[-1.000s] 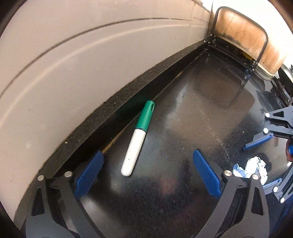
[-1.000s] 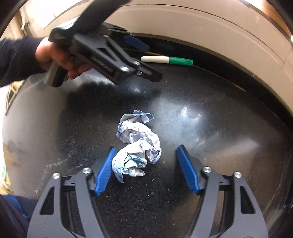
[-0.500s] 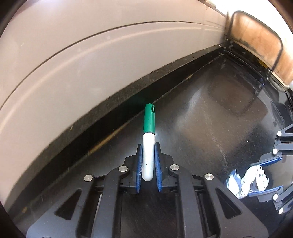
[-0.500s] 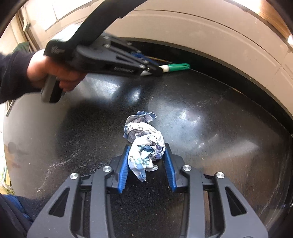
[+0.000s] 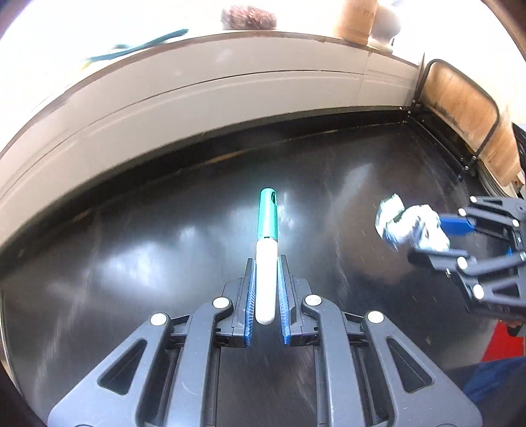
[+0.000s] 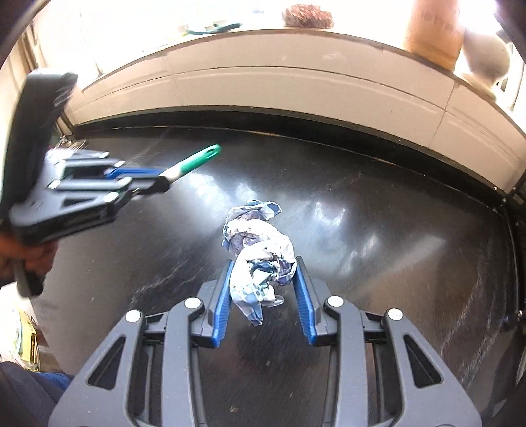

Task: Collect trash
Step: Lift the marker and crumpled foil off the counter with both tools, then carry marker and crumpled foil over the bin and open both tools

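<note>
Below both of your hand-held grippers lies the dark, glossy surface, speckled and streaked with glare. A pale panelled wall curves along its far edge, ahead of both grippers. On the ledge above that wall, washed out by bright light, you can make out a brown fuzzy lump and a tan cylinder; neither is clear enough to name further. Off to the right of your left hand-held gripper, a wooden panel in a black metal frame stands at the end of the surface.

Your right hand-held gripper has its blue pads pressed against a crumpled wad of white and blue paper, which bulges forward past the fingertips and hangs clear of the surface. Your left hand-held gripper is closed tight on a marker: white barrel between the pads, green cap pointing straight ahead past the tips, also lifted off the surface.

From the right wrist view, your left gripper sits up and to the left with the marker sticking out toward the wall. Nothing stands between the two grippers.
</note>
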Demonstrator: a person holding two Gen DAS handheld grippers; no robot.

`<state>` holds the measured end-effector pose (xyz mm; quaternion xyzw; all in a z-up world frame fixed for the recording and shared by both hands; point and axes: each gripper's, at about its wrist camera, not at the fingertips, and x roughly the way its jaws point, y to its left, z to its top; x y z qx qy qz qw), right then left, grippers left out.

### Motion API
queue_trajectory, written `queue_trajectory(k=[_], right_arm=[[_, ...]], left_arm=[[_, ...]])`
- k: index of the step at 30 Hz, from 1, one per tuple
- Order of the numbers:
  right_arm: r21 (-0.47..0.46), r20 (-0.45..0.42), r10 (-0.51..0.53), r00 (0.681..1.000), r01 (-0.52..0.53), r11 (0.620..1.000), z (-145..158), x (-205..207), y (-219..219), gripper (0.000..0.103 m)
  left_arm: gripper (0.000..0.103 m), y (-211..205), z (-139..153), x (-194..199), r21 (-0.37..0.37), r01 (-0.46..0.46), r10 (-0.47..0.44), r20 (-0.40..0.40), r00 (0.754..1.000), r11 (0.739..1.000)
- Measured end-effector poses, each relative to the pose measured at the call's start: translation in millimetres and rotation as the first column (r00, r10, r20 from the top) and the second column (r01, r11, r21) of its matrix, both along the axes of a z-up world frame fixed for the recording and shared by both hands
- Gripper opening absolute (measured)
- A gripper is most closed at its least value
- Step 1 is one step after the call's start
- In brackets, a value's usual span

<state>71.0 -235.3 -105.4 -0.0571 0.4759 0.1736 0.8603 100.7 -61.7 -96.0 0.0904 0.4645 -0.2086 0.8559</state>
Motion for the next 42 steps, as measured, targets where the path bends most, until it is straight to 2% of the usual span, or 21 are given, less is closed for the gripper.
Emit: queue_trajectory(k=[7, 15, 20, 24, 27, 32, 36, 37, 39, 41, 42], right_arm=[[-0.008, 0.01, 0.033, 0.999, -0.033, 0.999, 9.1, -35.6, 12.9, 0.036], [-0.012, 0.017, 0.08, 0.997, -0.08, 0.997, 15.7, -57.6, 33.0, 0.036], [-0.014, 0.033, 0.152, 0.988, -0.152, 0.988, 22.7, -59.9, 62.4, 0.036], [-0.003, 0.044, 0.25, 0.967, -0.25, 0.968, 30.2, -62.6, 104.8, 0.036], [-0.005, 0.055, 0.329, 0.943, -0.329, 0.944, 33.9, -68.3, 140.1, 0.036], [0.001, 0.048, 0.496, 0.867, -0.497, 0.868, 32.2, -87.4, 216.5, 0.036], [0.019, 0.022, 0.616, 0.787, -0.617, 0.787, 26.7, -111.1, 275.8, 0.036], [0.024, 0.014, 0.641, 0.767, -0.641, 0.767, 25.3, -117.6, 288.9, 0.036], [0.036, -0.008, 0.701, 0.713, -0.7, 0.713, 20.8, -137.4, 319.0, 0.036], [0.046, -0.028, 0.748, 0.663, -0.747, 0.663, 16.3, -155.3, 342.3, 0.036], [0.052, -0.038, 0.775, 0.63, -0.774, 0.632, 13.6, -166.5, 356.9, 0.036]], left_arm=[[0.012, 16.4, 1.0, -66.4, 0.005, -0.081, 0.081, -0.015, 0.997, 0.997], [0.012, 37.5, 4.8, -101.6, -0.001, -0.163, 0.163, 0.003, 0.987, 0.987], [0.012, 61.1, 13.2, -119.3, -0.005, -0.249, 0.249, 0.027, 0.968, 0.968], [0.012, 91.5, 20.6, -140.0, -0.007, -0.345, 0.345, 0.048, 0.937, 0.939], [0.012, 120.0, 24.9, -159.6, -0.004, -0.438, 0.437, 0.06, 0.897, 0.899], [0.012, 172.5, 23.0, -205.7, 0.008, -0.603, 0.602, 0.06, 0.796, 0.798], [0.012, 213.6, 13.5, -250.7, 0.007, -0.718, 0.717, 0.034, 0.696, 0.696], [0.012, 224.7, 9.5, -264.4, 0.007, -0.749, 0.749, 0.024, 0.663, 0.663], [0.012, 240.4, 3.0, -285.6, 0.009, -0.794, 0.794, 0.006, 0.608, 0.608], [0.012, 260.0, -6.5, -314.0, 0.015, -0.844, 0.844, -0.014, 0.536, 0.537], [0.012, 265.5, -9.5, -319.8, 0.017, -0.855, 0.856, -0.021, 0.517, 0.518]])
